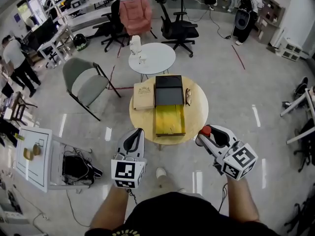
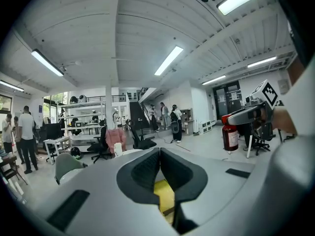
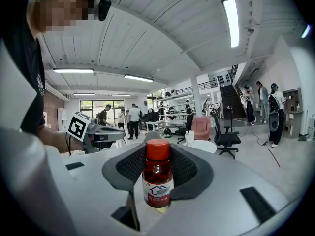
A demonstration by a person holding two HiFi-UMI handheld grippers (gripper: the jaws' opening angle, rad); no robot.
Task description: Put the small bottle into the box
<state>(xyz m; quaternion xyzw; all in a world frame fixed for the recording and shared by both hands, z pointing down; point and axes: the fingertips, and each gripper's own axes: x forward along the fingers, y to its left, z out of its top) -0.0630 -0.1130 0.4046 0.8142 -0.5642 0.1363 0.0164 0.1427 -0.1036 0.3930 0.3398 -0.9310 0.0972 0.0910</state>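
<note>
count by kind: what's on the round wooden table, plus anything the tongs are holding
Boxes: 3, the tan box, the black box and the yellow box; black and yellow abut and may be one open box
Glasses: 1
Small bottle: 1, gripped in the right tongs
Left tongs: shut on nothing, 0
Total: 5

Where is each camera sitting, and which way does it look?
Head view: on the person's head, looking down at the table, the box; forearms, left gripper and right gripper show.
Left gripper view: on that gripper, looking along its shut jaws across the room.
Right gripper view: on that gripper, looking along jaws clamping the small bottle; the person's chest shows.
Shared: each gripper view shows the other gripper.
</note>
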